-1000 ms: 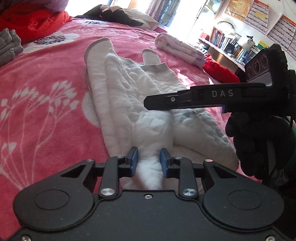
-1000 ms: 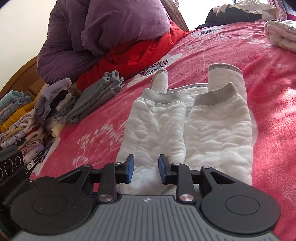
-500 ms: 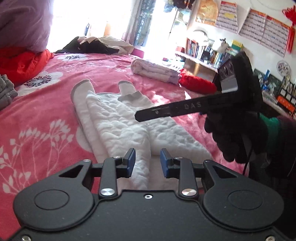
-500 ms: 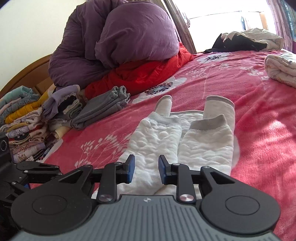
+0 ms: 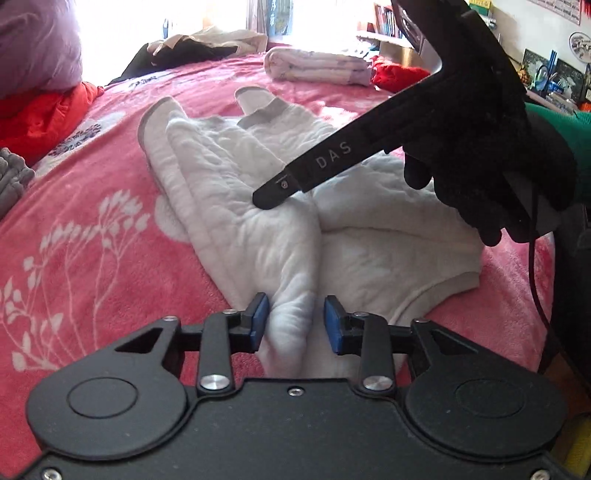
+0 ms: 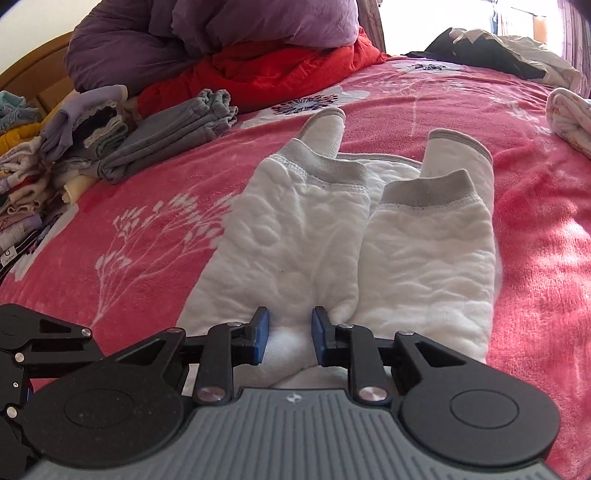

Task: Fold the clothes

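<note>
On the bed lay a pink blanket point(image 6: 535, 258) with white flower prints, and it covered almost all of the view. At the head of the bed a purple quilt point(image 6: 229, 33) rested on a red quilt point(image 6: 258, 77). Beside them stood a stack of folded clothes point(image 6: 33, 173), with a folded grey garment point(image 6: 173, 136) just next to it. At the far side of the bed there was a rolled light bundle point(image 5: 317, 66) and a dark and beige heap point(image 5: 199, 48).

In the middle of the blanket lay the white quilted garment point(image 6: 306, 236), flat, with both sleeves folded over the body so that the grey cuffs point(image 6: 332, 170) pointed to the far side.

The left tongs point(image 5: 295, 325) stood at the near edge of the garment. A raised fold of the white cloth was between the blue pads, but the pads did not press on it, and the jaws were opening. The right tongs point(image 6: 290, 338) stood at the near edge too, with white cloth between the pads and small gaps at both sides; the jaws were closing. In the left wrist view the right tongs reached over the garment, carried by a hand in a black glove point(image 5: 491, 177) with a green sleeve point(image 5: 565, 125).
</note>
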Demonstrator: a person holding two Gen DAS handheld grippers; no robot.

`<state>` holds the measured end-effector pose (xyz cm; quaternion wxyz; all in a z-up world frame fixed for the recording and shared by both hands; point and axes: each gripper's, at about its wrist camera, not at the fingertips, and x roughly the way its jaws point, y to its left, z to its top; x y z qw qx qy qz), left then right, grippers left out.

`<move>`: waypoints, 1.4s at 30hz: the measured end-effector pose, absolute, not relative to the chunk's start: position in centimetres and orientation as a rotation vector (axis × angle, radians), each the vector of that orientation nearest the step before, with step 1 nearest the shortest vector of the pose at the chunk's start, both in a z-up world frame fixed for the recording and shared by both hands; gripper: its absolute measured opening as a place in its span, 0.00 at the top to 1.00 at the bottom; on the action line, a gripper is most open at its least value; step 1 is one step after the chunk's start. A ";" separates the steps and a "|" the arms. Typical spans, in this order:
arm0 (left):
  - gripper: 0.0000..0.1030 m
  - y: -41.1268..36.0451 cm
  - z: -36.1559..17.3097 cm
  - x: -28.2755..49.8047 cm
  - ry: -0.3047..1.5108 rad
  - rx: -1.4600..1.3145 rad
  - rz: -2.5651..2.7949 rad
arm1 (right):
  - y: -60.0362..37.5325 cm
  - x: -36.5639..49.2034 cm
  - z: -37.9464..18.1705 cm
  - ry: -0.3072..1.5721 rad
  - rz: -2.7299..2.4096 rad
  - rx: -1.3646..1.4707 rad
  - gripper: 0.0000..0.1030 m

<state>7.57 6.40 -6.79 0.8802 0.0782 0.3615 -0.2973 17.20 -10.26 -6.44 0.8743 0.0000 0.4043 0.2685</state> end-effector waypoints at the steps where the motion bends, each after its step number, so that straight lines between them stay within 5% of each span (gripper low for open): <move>1: 0.63 6.9 -6.2 7.2 0.740 0.131 -0.617 | -10.4 16.8 -5.9 0.820 0.561 0.001 0.76; 5: 0.66 9.1 -3.5 5.8 0.649 -0.023 -0.604 | -12.4 14.7 -3.6 0.708 0.568 0.072 0.75; 10: 0.84 9.0 -3.6 6.2 0.680 -0.086 -0.581 | -12.6 13.2 -3.0 0.679 0.631 0.076 0.74; 15: 0.85 6.2 -7.2 7.0 0.827 0.110 -0.541 | -11.2 13.7 -5.4 0.772 0.633 0.113 0.75; 24: 0.82 6.7 -8.2 7.2 0.822 0.088 -0.538 | -10.0 14.3 -7.2 0.828 0.599 0.104 0.77; 26: 0.75 6.8 -7.5 6.5 0.795 0.075 -0.554 | -10.4 14.0 -6.6 0.815 0.604 0.128 0.77; 28: 0.42 7.3 -6.4 5.8 0.761 0.031 -0.540 | -11.6 13.1 -5.2 0.768 0.627 0.171 0.75; 34: 0.42 10.4 -5.2 6.5 0.743 -0.297 -0.471 | -20.6 10.1 -2.2 0.637 0.539 0.402 0.66; 42: 0.38 12.6 -6.8 7.1 0.838 -0.627 -0.401 | -29.9 7.2 -9.0 0.738 0.402 0.879 0.41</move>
